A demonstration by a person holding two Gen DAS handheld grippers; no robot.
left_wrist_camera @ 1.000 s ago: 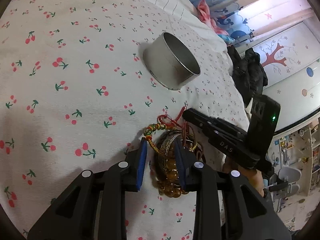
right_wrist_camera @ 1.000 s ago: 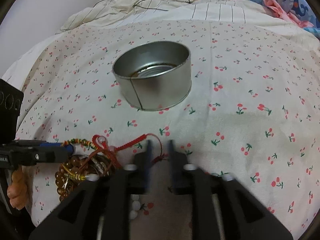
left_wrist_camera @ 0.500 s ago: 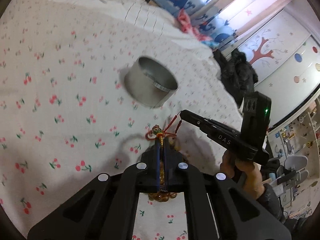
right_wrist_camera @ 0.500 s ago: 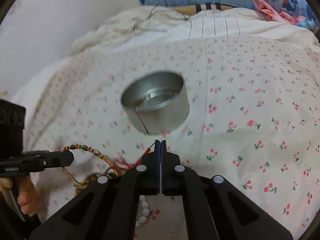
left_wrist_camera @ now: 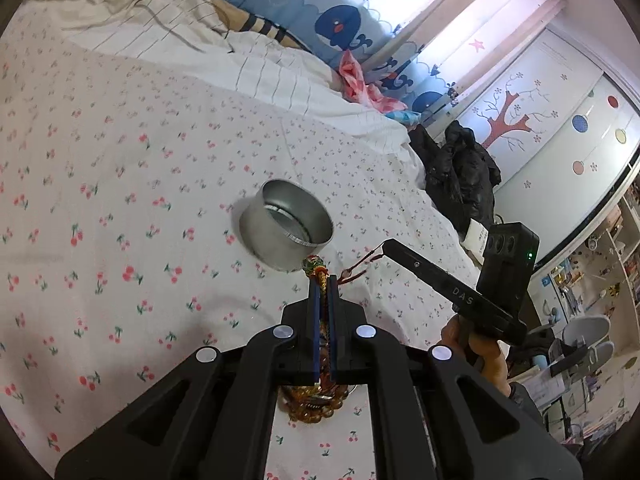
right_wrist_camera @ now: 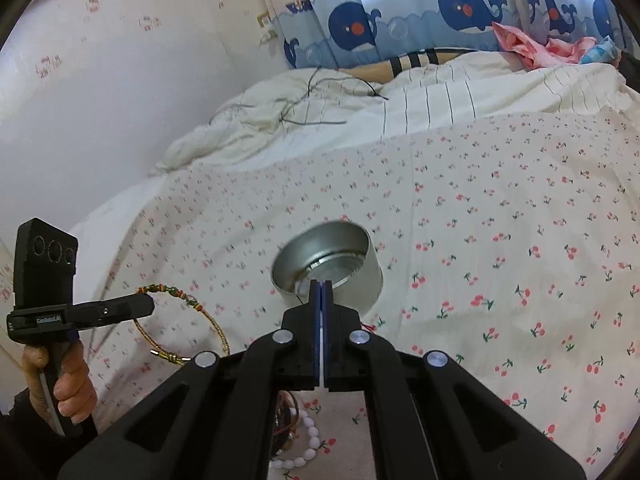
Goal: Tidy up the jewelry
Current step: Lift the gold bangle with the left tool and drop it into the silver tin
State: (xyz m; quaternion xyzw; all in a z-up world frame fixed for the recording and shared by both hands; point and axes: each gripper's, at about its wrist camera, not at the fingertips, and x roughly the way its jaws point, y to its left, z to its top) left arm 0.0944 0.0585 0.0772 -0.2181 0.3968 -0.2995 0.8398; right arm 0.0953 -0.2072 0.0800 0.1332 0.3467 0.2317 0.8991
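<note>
A round silver tin (left_wrist_camera: 286, 230) stands open on the cherry-print bed sheet; it also shows in the right wrist view (right_wrist_camera: 328, 266). My left gripper (left_wrist_camera: 323, 284) is shut on a gold braided bracelet (right_wrist_camera: 180, 296) with coloured beads, lifted above the sheet. My right gripper (right_wrist_camera: 321, 286) is shut on a thin red cord (left_wrist_camera: 356, 270), seen at its tip in the left wrist view. A heap of amber bead bracelets (left_wrist_camera: 312, 404) lies on the sheet under the left gripper. White beads (right_wrist_camera: 308, 444) lie under the right gripper.
A crumpled cream duvet (right_wrist_camera: 360, 116) lies at the head of the bed, with whale-print curtains (right_wrist_camera: 440, 12) behind. Black clothing (left_wrist_camera: 460, 172) is heaped at the bed's right edge. A wall (right_wrist_camera: 100, 60) borders the bed on the far side.
Both grippers closed on jewelry and rose well above the sheet. The gold bracelet and the red cord came up off the heap with them.
</note>
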